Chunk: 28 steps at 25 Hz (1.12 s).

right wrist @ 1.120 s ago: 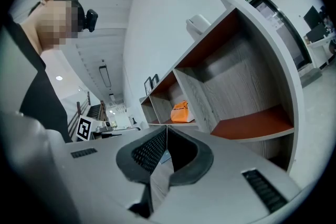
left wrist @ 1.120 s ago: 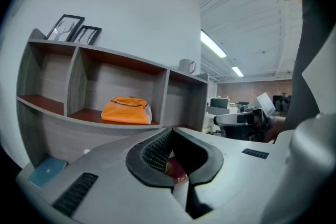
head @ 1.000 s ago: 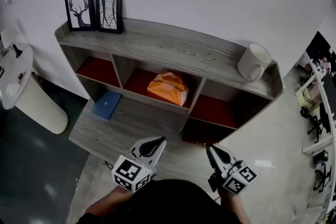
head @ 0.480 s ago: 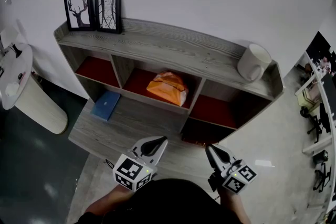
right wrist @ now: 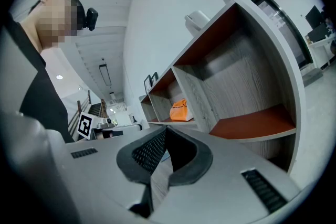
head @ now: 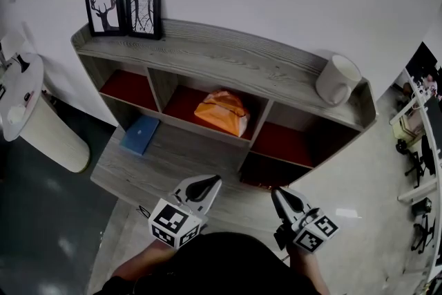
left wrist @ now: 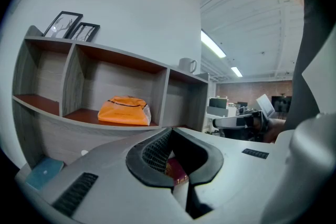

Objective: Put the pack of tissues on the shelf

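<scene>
The orange pack of tissues (head: 222, 112) lies in the middle compartment of the grey wooden shelf (head: 228, 65), on its red floor. It also shows in the left gripper view as the orange pack (left wrist: 126, 111) and, smaller, in the right gripper view (right wrist: 180, 111). My left gripper (head: 210, 180) hangs close to the body over the shelf's low front ledge, shut and holding nothing (left wrist: 171, 130). My right gripper (head: 277, 193) hangs beside it, also shut and with nothing in it (right wrist: 167, 129). Both are well short of the pack.
Two framed pictures (head: 105, 5) stand on the shelf's top at the left, a white mug (head: 337, 80) at the right. A blue book (head: 140, 134) lies on the low ledge. A white rounded stand (head: 41, 128) is at the left, office desks (head: 421, 121) at the right.
The head view has shifted slightly. Both grippers stay shut in about the same place, and the pack has not moved.
</scene>
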Each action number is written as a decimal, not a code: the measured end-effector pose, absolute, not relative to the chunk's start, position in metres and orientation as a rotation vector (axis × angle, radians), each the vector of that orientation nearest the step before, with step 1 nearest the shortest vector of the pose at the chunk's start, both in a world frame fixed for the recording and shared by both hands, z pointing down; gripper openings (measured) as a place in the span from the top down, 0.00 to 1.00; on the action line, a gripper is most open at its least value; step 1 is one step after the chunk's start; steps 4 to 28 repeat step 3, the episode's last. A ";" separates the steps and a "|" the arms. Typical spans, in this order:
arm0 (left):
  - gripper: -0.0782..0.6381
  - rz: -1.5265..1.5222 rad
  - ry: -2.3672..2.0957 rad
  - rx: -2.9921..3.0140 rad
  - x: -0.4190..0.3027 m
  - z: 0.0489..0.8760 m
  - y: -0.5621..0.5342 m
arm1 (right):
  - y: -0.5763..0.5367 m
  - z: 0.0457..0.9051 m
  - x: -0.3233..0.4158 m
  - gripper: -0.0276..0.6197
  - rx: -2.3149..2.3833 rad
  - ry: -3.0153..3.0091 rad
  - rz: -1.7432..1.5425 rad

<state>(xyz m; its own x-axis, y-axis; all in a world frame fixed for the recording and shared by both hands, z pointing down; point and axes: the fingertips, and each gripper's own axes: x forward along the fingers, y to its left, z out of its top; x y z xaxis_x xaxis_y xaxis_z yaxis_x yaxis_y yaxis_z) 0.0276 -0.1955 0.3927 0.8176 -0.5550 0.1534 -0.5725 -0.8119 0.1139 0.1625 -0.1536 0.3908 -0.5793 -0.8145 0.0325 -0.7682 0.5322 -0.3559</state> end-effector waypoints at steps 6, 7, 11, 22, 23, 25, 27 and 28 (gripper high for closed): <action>0.87 0.171 -0.887 2.847 0.027 0.394 -0.197 | -0.155 0.391 0.162 0.93 -1.365 2.627 -0.506; 0.87 0.171 -0.887 2.847 0.027 0.394 -0.197 | -0.155 0.391 0.162 0.93 -1.365 2.627 -0.506; 0.87 0.171 -0.887 2.847 0.027 0.394 -0.197 | -0.155 0.391 0.162 0.93 -1.365 2.627 -0.506; 0.87 0.171 -0.887 2.847 0.027 0.394 -0.197 | -0.155 0.391 0.162 0.93 -1.365 2.627 -0.506; 0.87 0.171 -0.887 2.847 0.027 0.394 -0.197 | -0.155 0.391 0.162 0.93 -1.365 2.627 -0.506; 0.87 0.171 -0.887 2.847 0.027 0.394 -0.197 | -0.155 0.391 0.162 0.93 -1.365 2.627 -0.506; 0.87 0.171 -0.887 2.847 0.027 0.394 -0.197 | -0.155 0.391 0.162 0.93 -1.365 2.627 -0.506; 0.87 0.171 -0.887 2.847 0.027 0.394 -0.197 | -0.155 0.391 0.162 0.93 -1.365 2.627 -0.506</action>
